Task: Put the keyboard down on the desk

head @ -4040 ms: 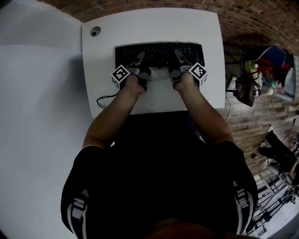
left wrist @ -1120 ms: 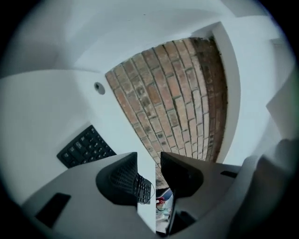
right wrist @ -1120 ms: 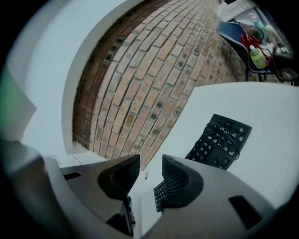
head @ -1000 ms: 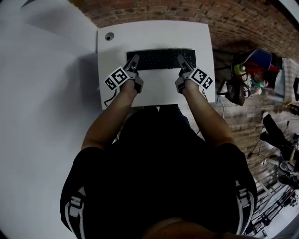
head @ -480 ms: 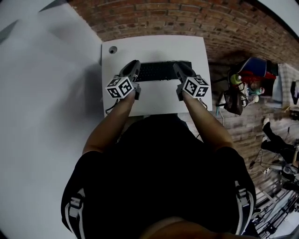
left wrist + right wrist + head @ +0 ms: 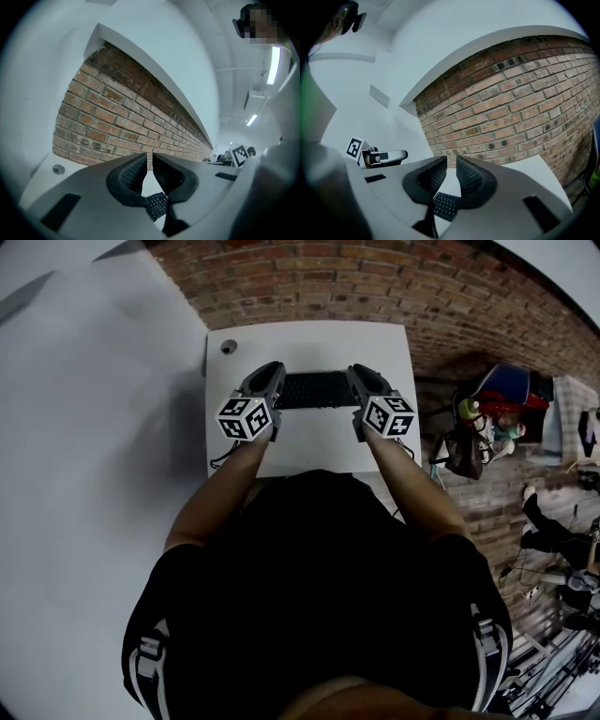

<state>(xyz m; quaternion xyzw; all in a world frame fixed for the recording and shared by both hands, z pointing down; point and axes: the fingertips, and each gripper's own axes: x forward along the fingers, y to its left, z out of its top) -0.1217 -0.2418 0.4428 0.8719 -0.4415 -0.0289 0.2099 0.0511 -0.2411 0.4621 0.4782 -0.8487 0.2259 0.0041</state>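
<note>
The black keyboard (image 6: 317, 390) lies flat on the white desk (image 6: 309, 451), its long side along the brick wall. My left gripper (image 6: 272, 371) hovers over its left end, my right gripper (image 6: 357, 373) over its right end, both pointing at the wall. The left gripper (image 6: 147, 157) is shut with nothing between its pads, and keyboard keys (image 6: 157, 206) show below through the slit. The right gripper's (image 6: 451, 161) jaws are closing and stand almost together, holding nothing. Here too the keyboard (image 6: 444, 206) shows underneath.
A round cable hole (image 6: 229, 347) sits in the desk's far left corner. A thin cable (image 6: 220, 457) hangs off the near left edge. The brick wall (image 6: 375, 287) runs right behind the desk. Bags and clutter (image 6: 487, 418) stand on the floor to the right.
Both grippers have come up off the keyboard's ends and their jaws have closed. The keyboard stays on the desk.
</note>
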